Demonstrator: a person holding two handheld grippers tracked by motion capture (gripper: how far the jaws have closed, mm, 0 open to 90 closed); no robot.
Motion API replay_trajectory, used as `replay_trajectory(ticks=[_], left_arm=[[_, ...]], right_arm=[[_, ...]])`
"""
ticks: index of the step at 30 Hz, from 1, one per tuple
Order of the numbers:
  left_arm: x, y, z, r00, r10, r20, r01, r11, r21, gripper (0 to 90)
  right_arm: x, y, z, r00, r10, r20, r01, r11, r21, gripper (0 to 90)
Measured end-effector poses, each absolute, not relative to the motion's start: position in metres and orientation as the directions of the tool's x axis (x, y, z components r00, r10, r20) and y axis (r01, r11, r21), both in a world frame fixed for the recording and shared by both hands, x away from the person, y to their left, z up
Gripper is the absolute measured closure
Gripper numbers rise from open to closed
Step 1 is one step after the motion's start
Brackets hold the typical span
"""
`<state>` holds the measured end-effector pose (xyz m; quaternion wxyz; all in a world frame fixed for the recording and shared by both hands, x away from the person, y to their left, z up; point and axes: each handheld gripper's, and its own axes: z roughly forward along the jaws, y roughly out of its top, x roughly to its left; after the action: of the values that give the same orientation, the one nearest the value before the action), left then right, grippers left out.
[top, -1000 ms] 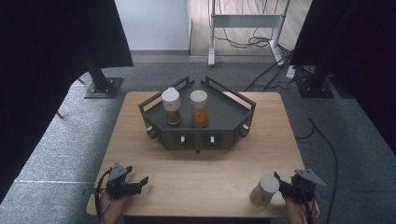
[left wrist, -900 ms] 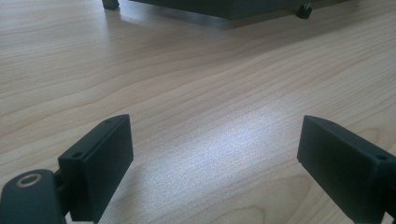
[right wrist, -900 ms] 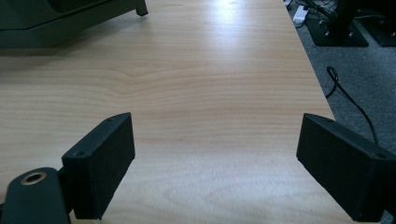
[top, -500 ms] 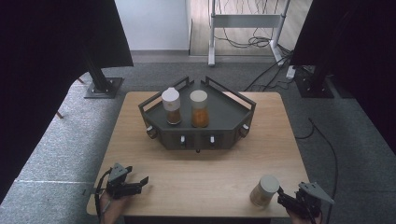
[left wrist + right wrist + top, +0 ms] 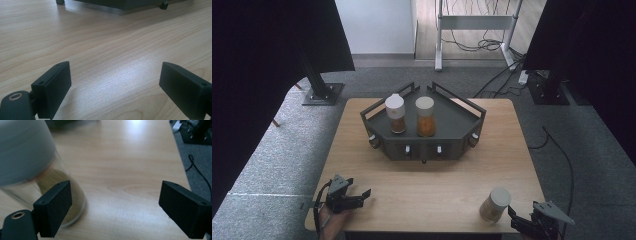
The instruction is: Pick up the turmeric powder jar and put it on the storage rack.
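A clear jar (image 5: 495, 204) with a pale lid and brownish contents stands on the wooden table (image 5: 437, 185) near its front right corner. My right gripper (image 5: 517, 225) is open just in front and to the right of it, apart from it. In the right gripper view the jar (image 5: 30, 170) rises behind the left jaw, and the gap of the right gripper (image 5: 115, 202) holds nothing. My left gripper (image 5: 363, 196) rests open at the front left, and in its own view the left gripper (image 5: 115, 82) has bare wood between the jaws.
A dark angular rack (image 5: 462, 131) sits at the table's middle back, with a white-lidded jar (image 5: 395, 114) and a beige-lidded jar (image 5: 425, 116) of orange contents on it. Its base (image 5: 120, 3) shows far ahead of the left gripper. Black stands and cables lie on the floor beyond.
My right gripper has drawn back from the jar toward the table's front right corner. The jar stays standing where it was. The left gripper has not moved.
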<state>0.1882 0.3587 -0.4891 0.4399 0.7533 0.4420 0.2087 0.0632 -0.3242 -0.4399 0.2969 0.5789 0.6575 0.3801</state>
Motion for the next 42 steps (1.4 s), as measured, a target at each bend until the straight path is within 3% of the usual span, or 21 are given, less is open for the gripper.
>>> replay_trajectory(ticks=[6, 16, 22, 32, 42], left_arm=[[0.189, 0.358, -0.489, 0.525, 0.848, -0.071, 0.482, -0.227, 0.846, 10.6], [0.189, 0.358, -0.489, 0.526, 0.848, -0.072, 0.482, -0.227, 0.846, 10.7], [0.189, 0.359, -0.489, 0.528, 0.846, -0.071, 0.481, -0.229, 0.846, 10.7], [0.189, 0.360, -0.489, 0.533, 0.843, -0.073, 0.478, -0.228, 0.848, 10.7], [0.189, 0.360, -0.489, 0.535, 0.842, -0.072, 0.478, -0.231, 0.847, 10.7]], right_arm=[[0.052, -0.316, -0.427, -0.144, 0.989, 0.025, 0.453, 0.044, 0.890, 11.1], [0.053, -0.315, -0.411, -0.141, 0.990, 0.004, 0.395, 0.052, 0.917, 11.0], [0.053, -0.309, -0.401, -0.186, 0.983, 0.012, 0.354, 0.056, 0.934, 10.9], [0.057, -0.291, -0.399, -0.286, 0.958, 0.010, 0.358, 0.097, 0.929, 10.8], [0.059, -0.279, -0.407, -0.321, 0.947, -0.012, 0.384, 0.142, 0.912, 10.8]])
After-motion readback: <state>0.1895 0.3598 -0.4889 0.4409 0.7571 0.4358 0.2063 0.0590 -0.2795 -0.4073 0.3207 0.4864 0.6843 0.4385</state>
